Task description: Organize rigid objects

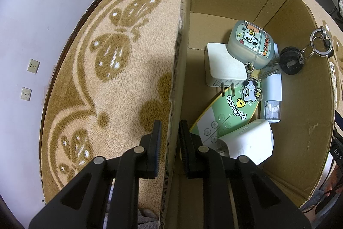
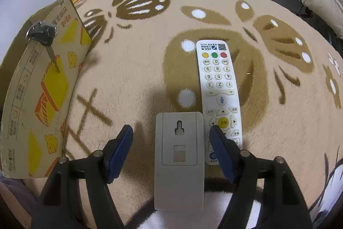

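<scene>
Left wrist view: left gripper (image 1: 169, 138) pinched narrow on cardboard box (image 1: 300, 100) wall, lower centre of frame; chargers, earbud case (image 1: 250, 44), keys (image 1: 291, 59) already piled inside. Right wrist view: right gripper (image 2: 171, 143) spread wide around grey wall-mount plate (image 2: 179, 160) at bottom centre, nothing held yet. White remote (image 2: 218, 87) lies just beside plate, right finger overlapping it, so remote could easily get nudged or pinched along too. Flat plate on fuzzy blanket (image 2: 139, 83) probably slips.

Both grippers (image 1: 169, 132) (image 2: 171, 130) are black, silver-riveted (right finger pads (image 2: 120, 151) blue).
</scene>
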A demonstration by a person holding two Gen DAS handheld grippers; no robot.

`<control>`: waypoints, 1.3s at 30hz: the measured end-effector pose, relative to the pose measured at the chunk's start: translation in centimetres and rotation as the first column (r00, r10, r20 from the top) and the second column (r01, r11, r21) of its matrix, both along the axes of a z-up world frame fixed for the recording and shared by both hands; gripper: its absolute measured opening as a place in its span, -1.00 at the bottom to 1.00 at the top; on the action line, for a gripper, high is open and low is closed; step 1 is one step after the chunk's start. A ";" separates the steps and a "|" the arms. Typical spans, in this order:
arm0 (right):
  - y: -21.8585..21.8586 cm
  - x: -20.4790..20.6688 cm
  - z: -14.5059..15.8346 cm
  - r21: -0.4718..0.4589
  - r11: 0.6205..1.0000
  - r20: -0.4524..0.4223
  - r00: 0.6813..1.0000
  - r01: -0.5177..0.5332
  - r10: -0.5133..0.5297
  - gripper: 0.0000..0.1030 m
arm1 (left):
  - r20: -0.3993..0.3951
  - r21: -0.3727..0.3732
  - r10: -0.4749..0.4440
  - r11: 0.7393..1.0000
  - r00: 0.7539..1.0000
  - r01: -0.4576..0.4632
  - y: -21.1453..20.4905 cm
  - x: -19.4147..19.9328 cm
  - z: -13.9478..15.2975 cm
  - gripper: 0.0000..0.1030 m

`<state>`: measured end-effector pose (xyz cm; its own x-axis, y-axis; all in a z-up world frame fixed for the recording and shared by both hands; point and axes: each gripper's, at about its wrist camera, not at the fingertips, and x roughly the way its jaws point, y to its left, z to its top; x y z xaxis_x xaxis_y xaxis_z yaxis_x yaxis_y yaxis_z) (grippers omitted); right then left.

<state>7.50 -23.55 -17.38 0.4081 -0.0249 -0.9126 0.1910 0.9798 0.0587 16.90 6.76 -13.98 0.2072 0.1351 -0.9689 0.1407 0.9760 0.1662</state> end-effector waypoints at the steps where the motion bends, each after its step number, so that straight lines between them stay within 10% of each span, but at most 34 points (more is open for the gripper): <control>1: 0.1 0.0 0.0 0.002 1.000 -0.002 1.000 0.002 -0.002 0.47 | 0.000 0.000 0.000 1.000 1.000 0.000 0.0 0.0 0.0 -0.68; 13: 1.5 -0.7 -0.4 0.045 0.999 0.018 1.000 -0.007 0.007 0.05 | 0.000 -0.001 0.000 1.000 1.000 0.000 0.0 0.0 0.0 -0.68; 23: 2.6 0.9 6.7 0.075 0.997 0.231 0.973 -0.026 0.008 0.01 | 0.000 -0.002 0.000 1.000 1.000 0.000 0.0 0.0 0.0 -0.69; 24: 2.8 1.2 7.5 0.078 0.997 0.248 0.969 -0.029 0.009 -0.09 | 0.000 -0.001 0.000 1.000 1.000 0.000 0.0 0.0 0.0 -0.69; 25: 3.1 1.6 8.6 0.075 0.996 0.271 0.962 -0.039 0.018 -0.82 | 0.000 -0.001 -0.001 1.000 1.000 0.001 -0.1 0.0 0.0 -0.70; 26: 3.2 2.1 9.2 0.079 0.996 0.286 0.958 -0.043 0.019 -0.86 | 0.000 -0.001 -0.001 1.000 1.000 0.001 -0.1 0.0 0.0 -0.70; 39: 4.7 6.8 10.2 0.057 0.992 0.288 0.954 -0.109 0.088 -0.74 | 0.000 -0.003 0.000 1.000 1.000 0.000 -0.2 -0.1 -0.1 -0.69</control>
